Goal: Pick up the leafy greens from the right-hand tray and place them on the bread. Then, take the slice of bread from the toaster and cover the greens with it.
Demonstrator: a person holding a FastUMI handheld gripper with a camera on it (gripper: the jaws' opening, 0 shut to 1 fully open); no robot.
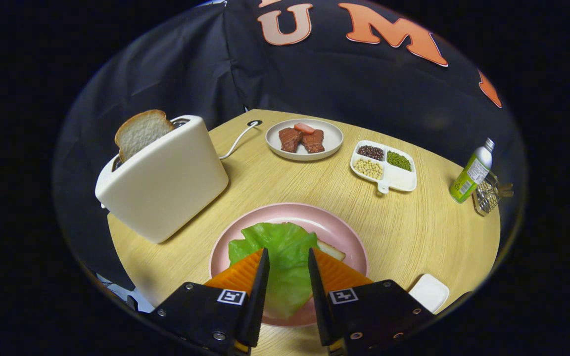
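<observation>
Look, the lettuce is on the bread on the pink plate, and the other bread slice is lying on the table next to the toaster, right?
Not quite. In the gripper view the lettuce does lie on the bread on the pink plate, between the open jaws of the gripper. But the other bread slice is not on the table: it stands in the toaster, sticking out of its slot.

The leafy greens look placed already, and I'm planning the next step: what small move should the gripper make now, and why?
Probably lift back and swing toward the toaster. The leafy greens lie over the bread on the pink plate, the gripper is open around them, and the bread slice stands in the toaster slot.
</observation>
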